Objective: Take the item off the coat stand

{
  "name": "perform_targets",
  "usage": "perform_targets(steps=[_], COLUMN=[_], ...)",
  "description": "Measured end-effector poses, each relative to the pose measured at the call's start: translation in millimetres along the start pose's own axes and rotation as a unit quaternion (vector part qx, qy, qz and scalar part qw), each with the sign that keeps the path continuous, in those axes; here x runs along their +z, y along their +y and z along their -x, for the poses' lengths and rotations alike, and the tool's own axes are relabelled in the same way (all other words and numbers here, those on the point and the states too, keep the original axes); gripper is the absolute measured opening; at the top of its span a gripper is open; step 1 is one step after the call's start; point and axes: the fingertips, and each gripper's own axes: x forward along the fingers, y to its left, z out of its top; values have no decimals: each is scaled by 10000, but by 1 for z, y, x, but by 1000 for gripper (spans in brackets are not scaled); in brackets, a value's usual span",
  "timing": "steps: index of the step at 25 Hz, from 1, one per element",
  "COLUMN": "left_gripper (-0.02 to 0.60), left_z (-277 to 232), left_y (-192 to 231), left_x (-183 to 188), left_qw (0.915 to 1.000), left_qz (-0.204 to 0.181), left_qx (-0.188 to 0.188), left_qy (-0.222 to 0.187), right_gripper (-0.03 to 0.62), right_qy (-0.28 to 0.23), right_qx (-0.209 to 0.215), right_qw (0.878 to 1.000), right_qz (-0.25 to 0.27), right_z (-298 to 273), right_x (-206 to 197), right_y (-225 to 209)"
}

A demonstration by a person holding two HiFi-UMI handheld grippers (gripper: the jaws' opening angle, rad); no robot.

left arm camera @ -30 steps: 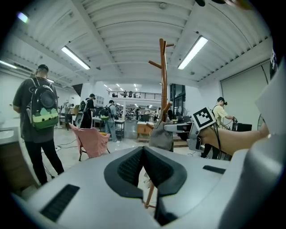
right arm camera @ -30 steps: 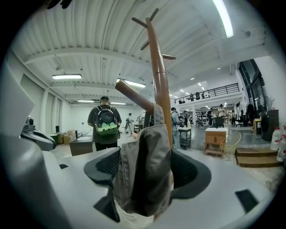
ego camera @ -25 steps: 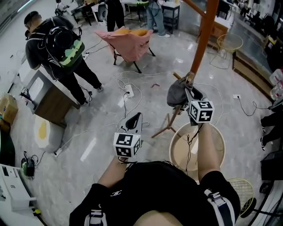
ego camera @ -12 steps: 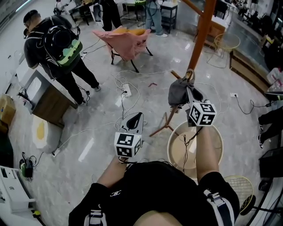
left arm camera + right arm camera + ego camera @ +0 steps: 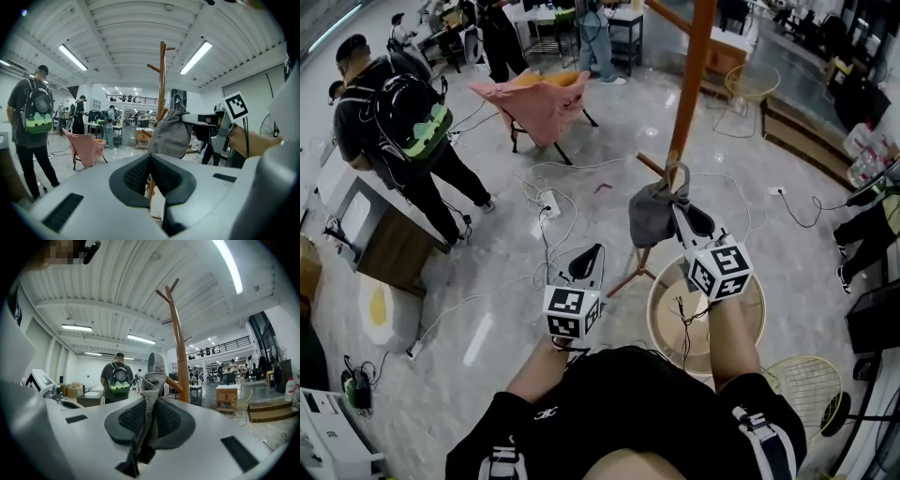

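Observation:
A grey cap (image 5: 649, 212) hangs from a low peg (image 5: 653, 165) of the wooden coat stand (image 5: 688, 86). My right gripper (image 5: 680, 212) is shut on the cap, just right of the peg. In the right gripper view the grey cloth (image 5: 148, 397) is pinched between the pads, its strap loop (image 5: 155, 363) rising in front of the stand's pole (image 5: 178, 348). My left gripper (image 5: 586, 263) hovers lower left of the stand, shut, with nothing in it. Its own view shows the cap (image 5: 170, 137) and the right gripper (image 5: 202, 120) ahead, with the stand (image 5: 162, 77) behind.
A round wooden tub (image 5: 752, 292) sits on the floor under my right arm. Cables and a power strip (image 5: 547, 202) lie left of the stand's feet. A pink chair (image 5: 542, 99), a person with a backpack (image 5: 403, 114) and a cabinet (image 5: 371, 231) stand further off.
The head view has swung, so the stand and cap now sit further left in view. My right gripper stays at the cap by the peg; the left gripper has hardly moved.

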Motion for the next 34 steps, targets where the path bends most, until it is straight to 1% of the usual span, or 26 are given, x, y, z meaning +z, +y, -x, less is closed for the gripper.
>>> perform_targets(steps=[3, 9, 12, 19, 24, 34], left_gripper=[15, 15, 15, 15, 15, 15], left_z=[-8, -21, -29, -37, -37, -44], left_y=[-6, -18, -26, -42, -38, -38], left_x=[3, 6, 8, 16, 17, 20], left_qw=[9998, 9989, 9980, 9965, 9965, 9969], left_qz=[-22, -77, -133, -213, -225, -208], left_qx=[-174, -472, -615, -796, -795, -745], left_qy=[-8, -32, -45, -100, -110, -107], right_gripper=[54, 54, 52, 52, 52, 54], right_qy=[66, 478, 579, 543, 557, 577], right_qx=[-129, -215, -273, -336, -344, -332], right_qw=[9999, 9986, 9980, 9979, 9978, 9977], right_qz=[27, 23, 13, -100, -87, -81], right_z=[14, 31, 42, 56, 54, 49], right_x=[-7, -59, -72, -75, -77, -75], right_y=[1, 10, 10, 3, 6, -3])
